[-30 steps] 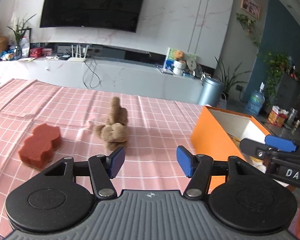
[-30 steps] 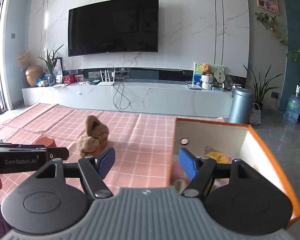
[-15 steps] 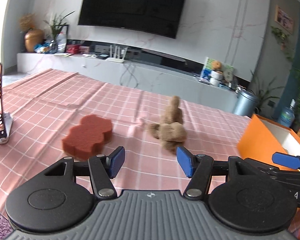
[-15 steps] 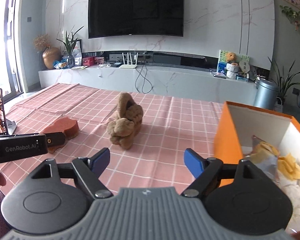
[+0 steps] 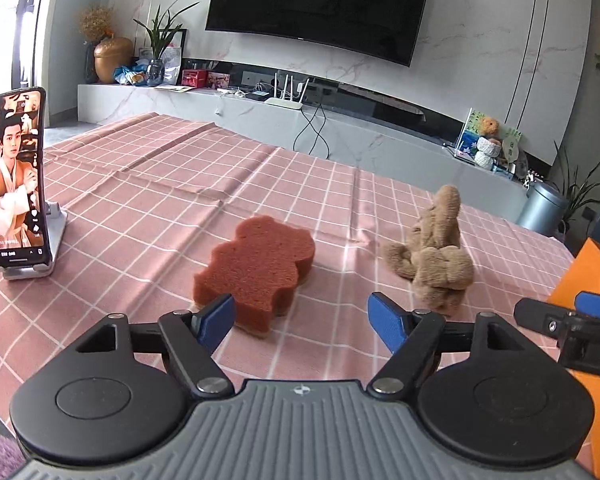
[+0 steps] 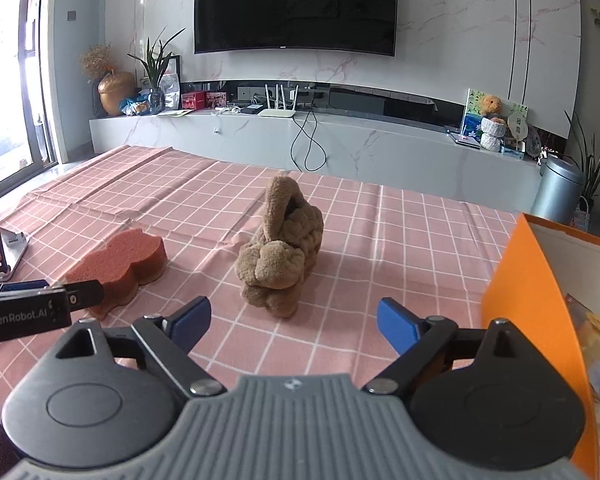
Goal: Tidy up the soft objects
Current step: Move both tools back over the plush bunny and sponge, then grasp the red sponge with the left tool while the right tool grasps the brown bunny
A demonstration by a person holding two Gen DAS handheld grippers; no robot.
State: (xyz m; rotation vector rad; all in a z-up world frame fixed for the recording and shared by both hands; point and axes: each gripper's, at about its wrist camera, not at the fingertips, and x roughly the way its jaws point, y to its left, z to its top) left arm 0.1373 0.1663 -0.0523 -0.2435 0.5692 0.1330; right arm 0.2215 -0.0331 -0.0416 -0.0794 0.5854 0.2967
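Observation:
A red-brown sponge [image 5: 256,266] lies on the pink checked cloth [image 5: 148,200], just beyond my open, empty left gripper [image 5: 302,322]; its left fingertip is beside the sponge's near edge. A brown plush toy [image 5: 434,254] lies to the sponge's right. In the right wrist view the plush toy [image 6: 282,252] sits straight ahead of my open, empty right gripper [image 6: 294,324], a short way off, with the sponge [image 6: 120,266] to its left. An orange box [image 6: 540,300] at the right holds soft items.
A phone on a stand [image 5: 16,188] stands at the cloth's left edge. The left gripper's body [image 6: 32,308] shows at the left of the right wrist view; the right gripper's body [image 5: 572,328] shows at the left wrist view's right. A TV wall and low cabinet [image 6: 300,136] lie beyond.
Both grippers have swung left, away from the orange box. The sponge now sits before the left gripper and the plush toy before the right. Both stayed open.

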